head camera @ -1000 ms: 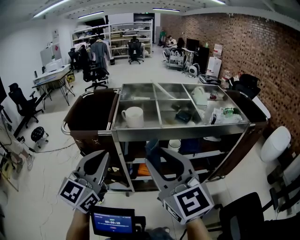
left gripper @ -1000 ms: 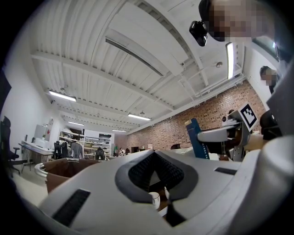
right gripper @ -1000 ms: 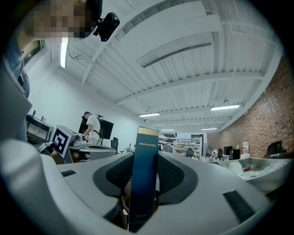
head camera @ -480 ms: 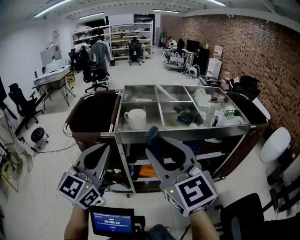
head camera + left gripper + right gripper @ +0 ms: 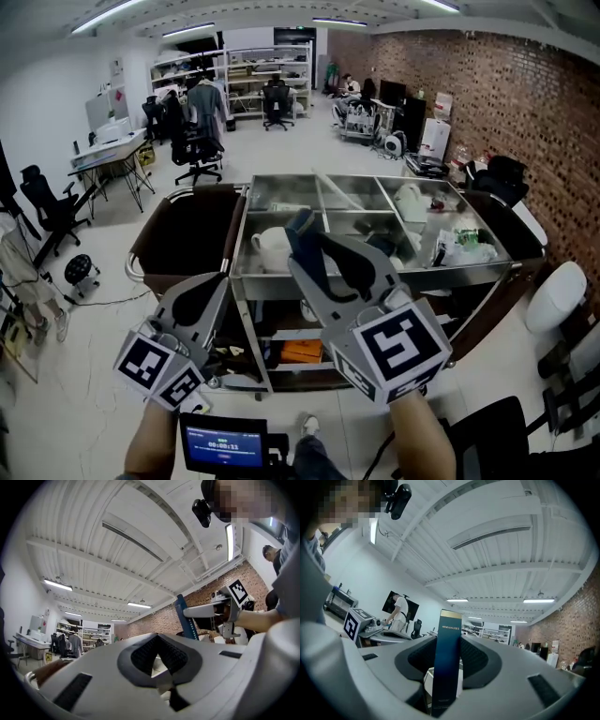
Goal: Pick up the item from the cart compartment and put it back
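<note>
**Head view.**
- Cart [image 5: 459, 272]: steel top split into compartments, centre of frame, brown side panels, lower shelves beneath.
- White mug [image 5: 267, 246]: left front compartment, partly behind the raised gripper.
- Mixed small goods, too small to name: right-hand compartments.
- Right gripper [image 5: 330, 251]: centre of frame, lifted in front of the cart. Its marker cube [image 5: 401, 349] sits at lower right.
- Dark blue box [image 5: 302, 236]: slim and upright, showing at the gripper's tip above the mug compartment, clear of the cart.
- Left gripper [image 5: 208, 292]: lower left, below the cart's front edge, fingers drawn to a point.
- Small lit screen [image 5: 223, 441]: bottom edge.
- Office chairs at upper left; brick wall along the right.

**Left gripper view.**
- Left gripper [image 5: 158, 660]: lower centre, tilted up toward the ceiling lights. The ribbed pads are brought together with nothing between them.
- Right gripper: right of centre, with the dark blue box [image 5: 187, 620] at its tip and its marker cube [image 5: 238, 590] above.

**Right gripper view.**
- Right gripper [image 5: 447, 667]: lower centre. The pads are clamped on the dark blue box [image 5: 447, 658], which stands upright with a gold band at its top.
- Something white is just visible behind the box's foot.
- Left gripper's marker cube [image 5: 355, 623]: left of frame.
- A person in a white top: behind the left gripper's marker cube, near a dark screen.
</note>
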`<state>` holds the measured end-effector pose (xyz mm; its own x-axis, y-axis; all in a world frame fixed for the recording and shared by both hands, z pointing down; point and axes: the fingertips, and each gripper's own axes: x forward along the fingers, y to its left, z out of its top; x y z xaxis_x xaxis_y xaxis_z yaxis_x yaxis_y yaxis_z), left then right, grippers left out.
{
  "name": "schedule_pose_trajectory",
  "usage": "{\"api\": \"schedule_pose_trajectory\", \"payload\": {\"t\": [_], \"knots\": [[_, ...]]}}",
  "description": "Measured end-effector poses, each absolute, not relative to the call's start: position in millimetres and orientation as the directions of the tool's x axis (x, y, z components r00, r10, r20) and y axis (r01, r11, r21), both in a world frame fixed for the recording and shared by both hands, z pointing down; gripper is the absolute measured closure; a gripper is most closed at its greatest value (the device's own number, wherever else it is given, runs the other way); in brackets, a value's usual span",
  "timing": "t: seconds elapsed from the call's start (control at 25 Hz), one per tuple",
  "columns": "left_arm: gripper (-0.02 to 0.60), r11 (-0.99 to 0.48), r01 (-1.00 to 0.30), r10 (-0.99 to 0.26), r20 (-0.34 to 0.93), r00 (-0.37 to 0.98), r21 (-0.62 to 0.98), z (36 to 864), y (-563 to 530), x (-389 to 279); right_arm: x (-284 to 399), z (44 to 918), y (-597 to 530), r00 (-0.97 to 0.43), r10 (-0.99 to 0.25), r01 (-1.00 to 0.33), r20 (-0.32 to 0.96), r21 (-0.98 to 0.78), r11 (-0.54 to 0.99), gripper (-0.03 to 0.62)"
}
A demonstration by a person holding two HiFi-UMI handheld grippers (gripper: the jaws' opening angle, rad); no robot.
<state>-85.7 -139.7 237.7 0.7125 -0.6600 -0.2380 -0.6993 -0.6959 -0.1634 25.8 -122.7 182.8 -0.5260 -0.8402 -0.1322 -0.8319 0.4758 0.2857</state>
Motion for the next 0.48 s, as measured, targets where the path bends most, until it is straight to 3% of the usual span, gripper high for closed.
{"api": "schedule_pose_trajectory", "payload": {"t": [0.48], "knots": [[0.569, -0.667, -0.725, -0.686, -0.239, 0.687, -0.171, 227, -233, -60, 32, 151, -240, -0.588, -0.798, -0.784, -0.133, 0.336, 0.522, 0.434]]}}
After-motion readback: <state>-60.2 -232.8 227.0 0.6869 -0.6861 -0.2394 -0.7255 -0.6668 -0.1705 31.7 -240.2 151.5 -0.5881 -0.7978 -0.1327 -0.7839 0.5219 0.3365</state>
